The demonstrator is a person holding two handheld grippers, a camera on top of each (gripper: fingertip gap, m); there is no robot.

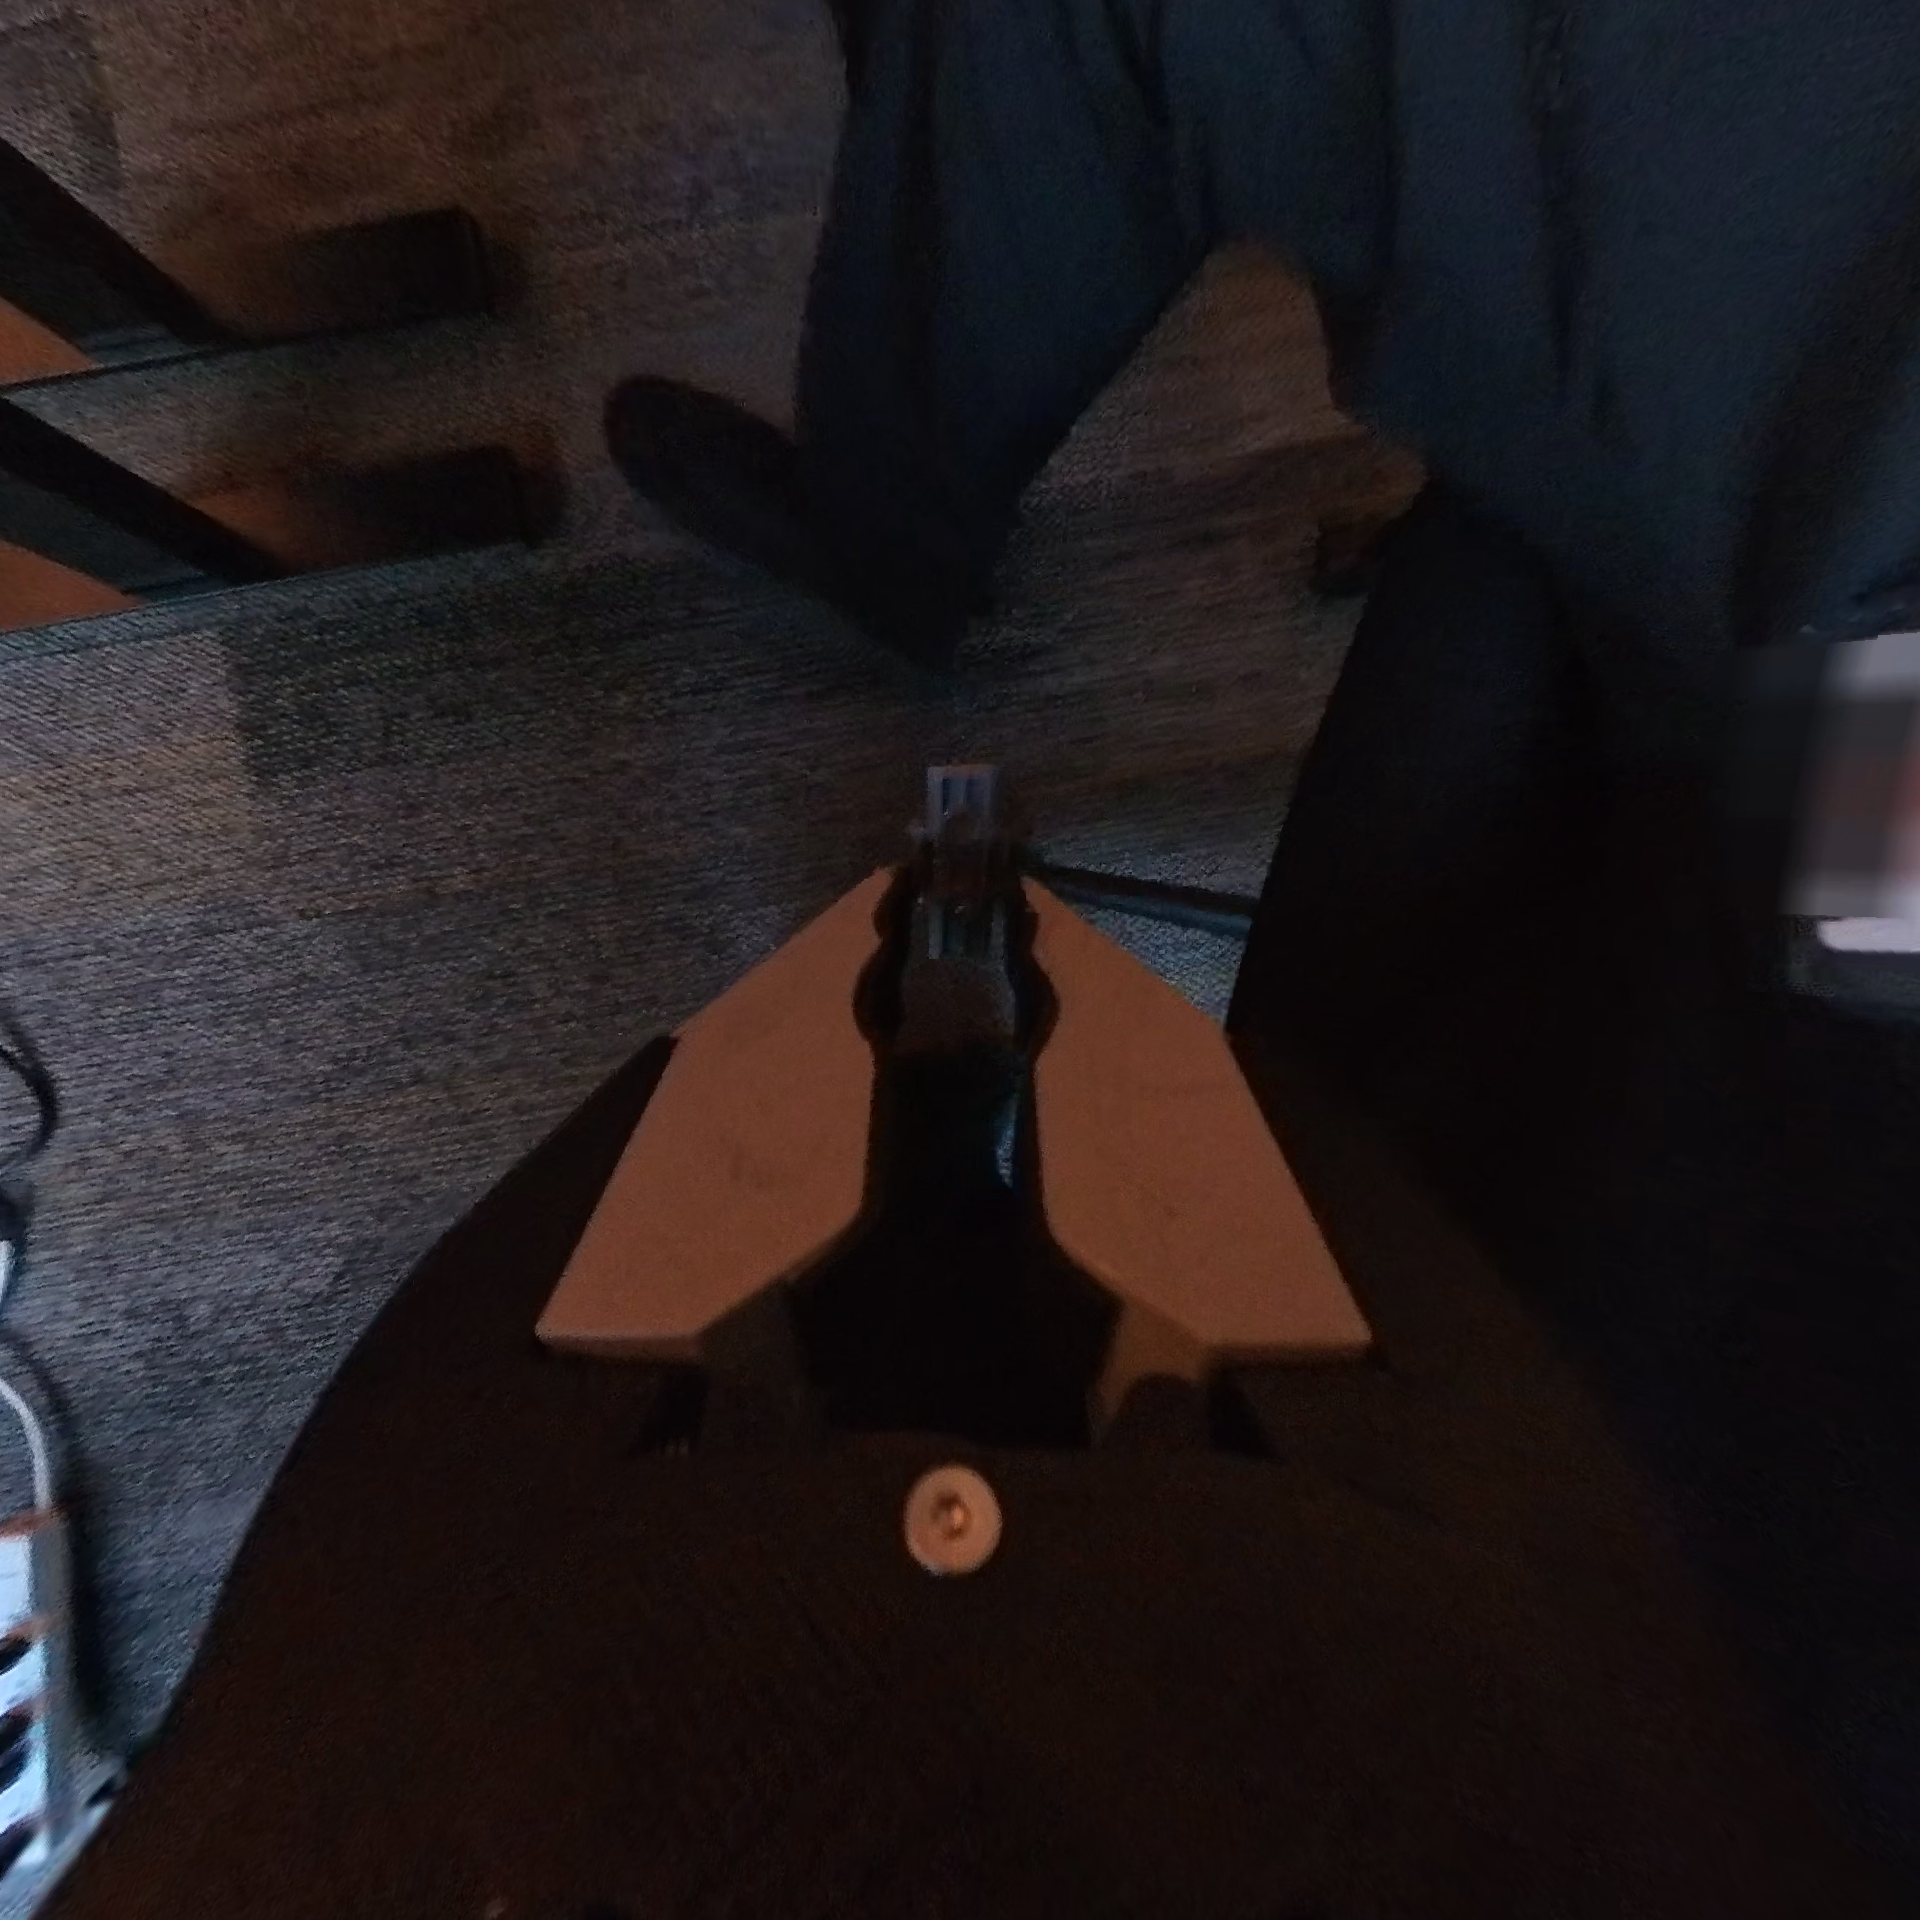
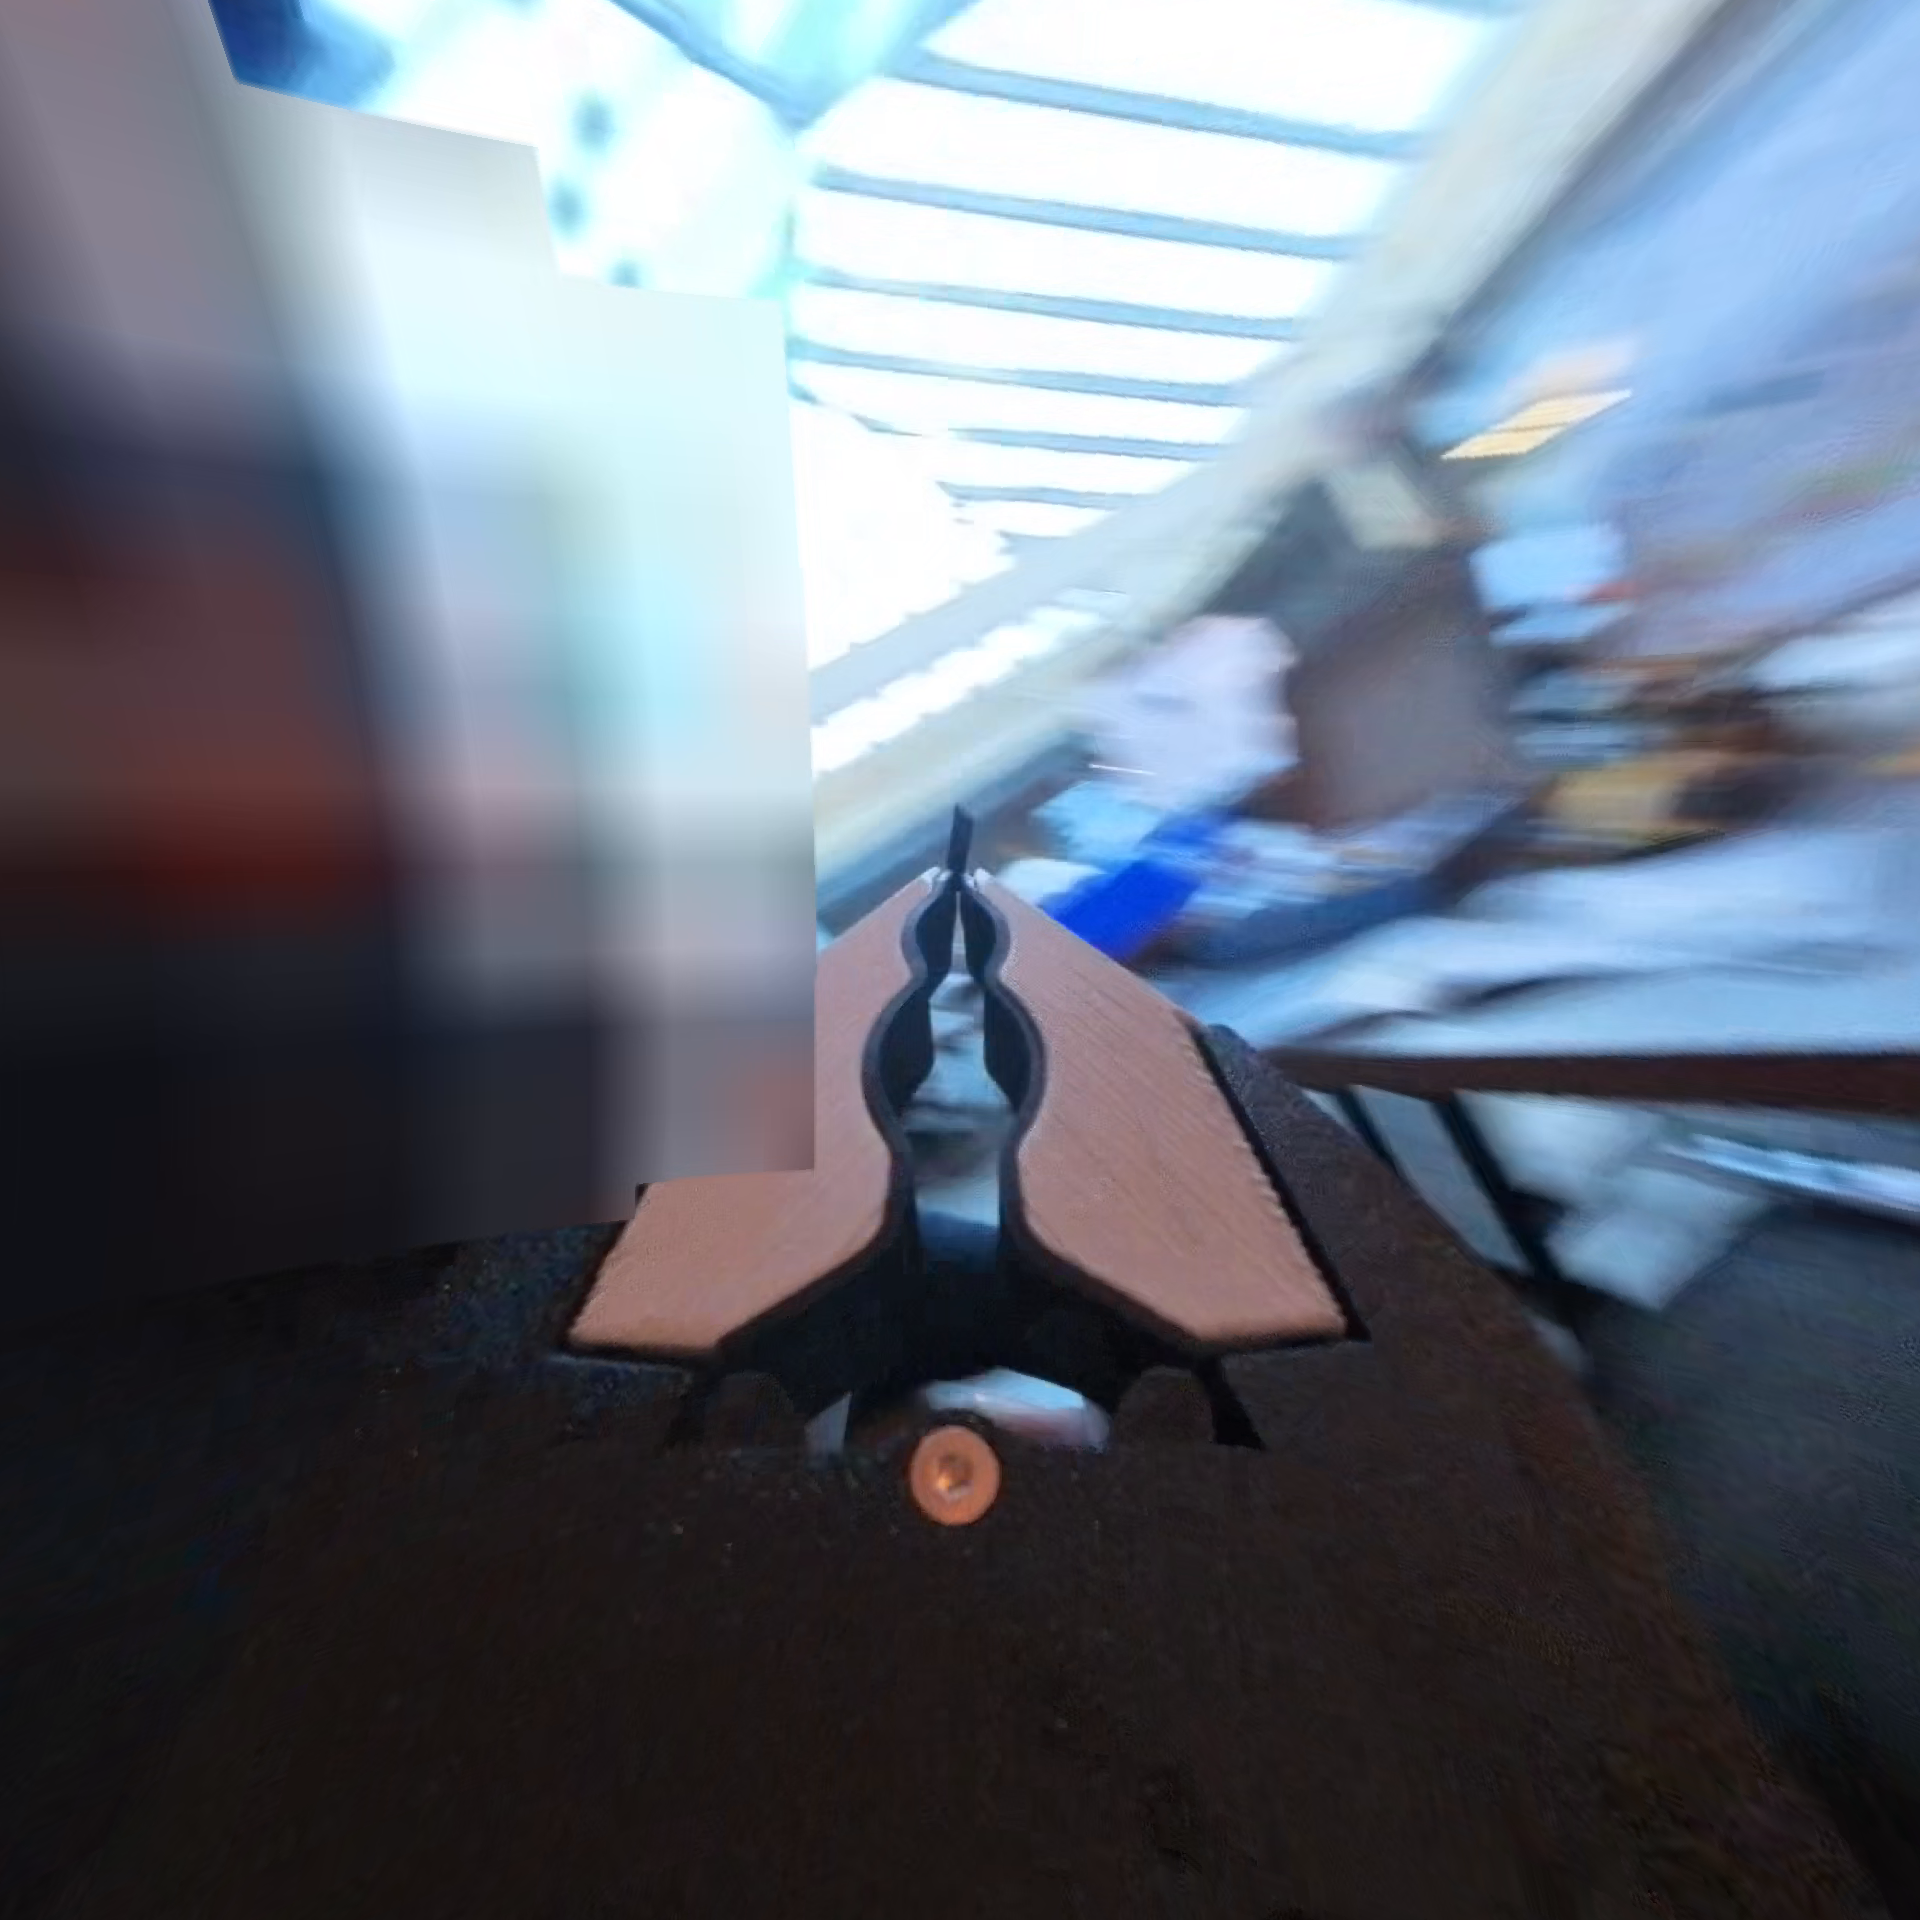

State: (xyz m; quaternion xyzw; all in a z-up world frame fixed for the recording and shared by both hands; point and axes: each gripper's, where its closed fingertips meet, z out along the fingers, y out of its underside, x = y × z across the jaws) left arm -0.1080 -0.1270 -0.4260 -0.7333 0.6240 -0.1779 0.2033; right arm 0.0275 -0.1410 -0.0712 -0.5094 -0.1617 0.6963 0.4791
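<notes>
Connector [image 1: 958, 831], small and pale blue-grey, sits pinched between the tips of my left gripper [image 1: 961, 883] at the centre of the left wrist frame, its ribbed end poking just past the orange fingers [image 1: 748, 1132], which stand narrow around it. A thin dark wire [image 1: 1143, 883] runs off from the fingertips toward the right. Behind the connector lies grey carpet [image 1: 416, 883], with a person's dark trousers [image 1: 1091, 208] filling the upper middle and right of the frame and a dark shoe [image 1: 727, 468] above centre. White and black cables [image 1: 31, 1455] trail along the lower left edge, and dark furniture legs [image 1: 104, 499] cross the upper left.

In the right wrist frame my right gripper [image 2: 956, 883] has its orange fingers [image 2: 1143, 1143] pressed nearly together on a thin dark strip [image 2: 958, 836] that stands upright out of the tips, dead centre. I cannot tell what the strip is. Bright ceiling panels [image 2: 1091, 260] fill the top of that frame, and a cluttered table [image 2: 1558, 1060] lies heavily blurred at right.
</notes>
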